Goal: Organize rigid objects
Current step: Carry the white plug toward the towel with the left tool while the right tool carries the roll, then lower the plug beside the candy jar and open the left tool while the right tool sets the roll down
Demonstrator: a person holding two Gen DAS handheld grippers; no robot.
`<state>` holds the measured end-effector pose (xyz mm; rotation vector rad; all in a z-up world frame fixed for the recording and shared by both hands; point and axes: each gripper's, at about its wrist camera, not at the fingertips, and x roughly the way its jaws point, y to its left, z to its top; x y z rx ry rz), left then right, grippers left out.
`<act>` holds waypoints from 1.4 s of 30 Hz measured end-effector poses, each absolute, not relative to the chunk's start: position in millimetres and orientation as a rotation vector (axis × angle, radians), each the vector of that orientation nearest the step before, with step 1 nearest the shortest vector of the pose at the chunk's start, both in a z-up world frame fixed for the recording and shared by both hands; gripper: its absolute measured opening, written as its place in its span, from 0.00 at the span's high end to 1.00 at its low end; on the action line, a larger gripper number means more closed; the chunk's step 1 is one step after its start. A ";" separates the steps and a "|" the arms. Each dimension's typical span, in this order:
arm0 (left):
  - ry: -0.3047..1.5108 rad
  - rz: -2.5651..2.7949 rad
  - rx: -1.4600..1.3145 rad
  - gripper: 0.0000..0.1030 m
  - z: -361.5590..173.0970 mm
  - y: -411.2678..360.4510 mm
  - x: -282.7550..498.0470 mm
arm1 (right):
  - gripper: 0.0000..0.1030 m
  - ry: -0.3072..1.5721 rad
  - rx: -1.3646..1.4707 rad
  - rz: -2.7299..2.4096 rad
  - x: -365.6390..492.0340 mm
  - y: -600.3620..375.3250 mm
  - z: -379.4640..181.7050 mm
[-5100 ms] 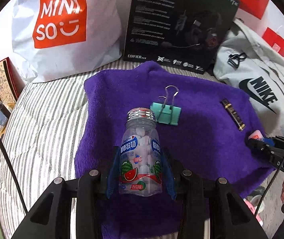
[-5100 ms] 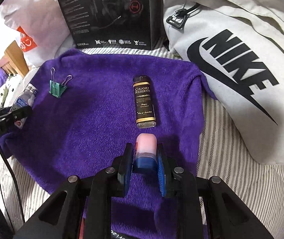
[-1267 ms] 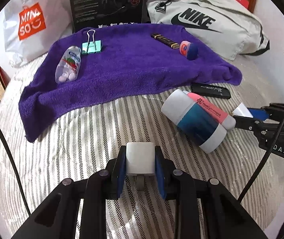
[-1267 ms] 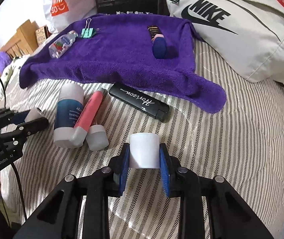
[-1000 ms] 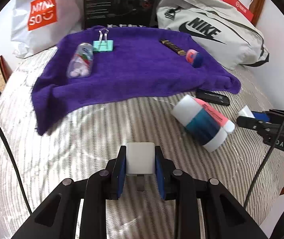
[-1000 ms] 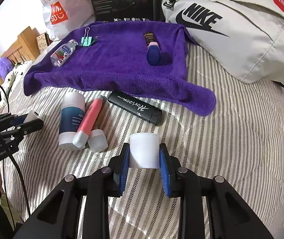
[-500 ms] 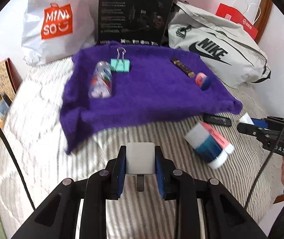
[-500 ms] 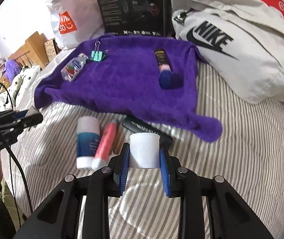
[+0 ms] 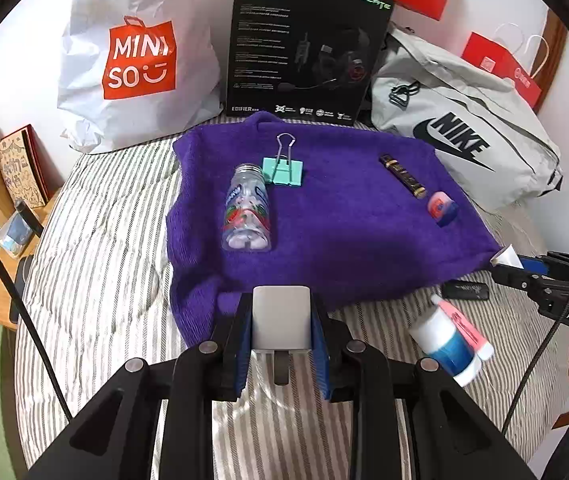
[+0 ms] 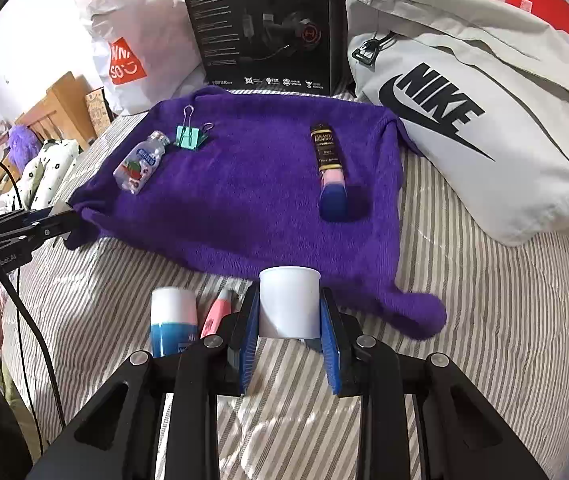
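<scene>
Over the striped bed (image 9: 116, 280), left gripper (image 9: 281, 320) clamps a white charger (image 9: 281, 316). Right gripper (image 10: 289, 320) clamps a white cup (image 10: 289, 302), near the purple towel (image 10: 252, 184) edge.

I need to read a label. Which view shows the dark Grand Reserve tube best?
The right wrist view: the tube lies lengthwise toward the camera on the towel, label facing up and partly readable. In the left wrist view it is small, slanted, and its print unreadable.
</scene>
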<state>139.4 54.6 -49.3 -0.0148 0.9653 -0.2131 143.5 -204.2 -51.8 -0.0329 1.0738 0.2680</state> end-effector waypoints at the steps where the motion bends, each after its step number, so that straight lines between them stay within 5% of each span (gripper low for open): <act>1: 0.966 -0.212 -0.016 0.76 -49.7 55.6 143.2 | 0.72 1.075 -0.034 0.267 146.5 -203.8 -51.8; 42: 1.072 -0.202 0.037 0.76 -95.9 47.7 220.2 | 0.72 1.185 -0.102 0.251 224.1 -191.6 -95.3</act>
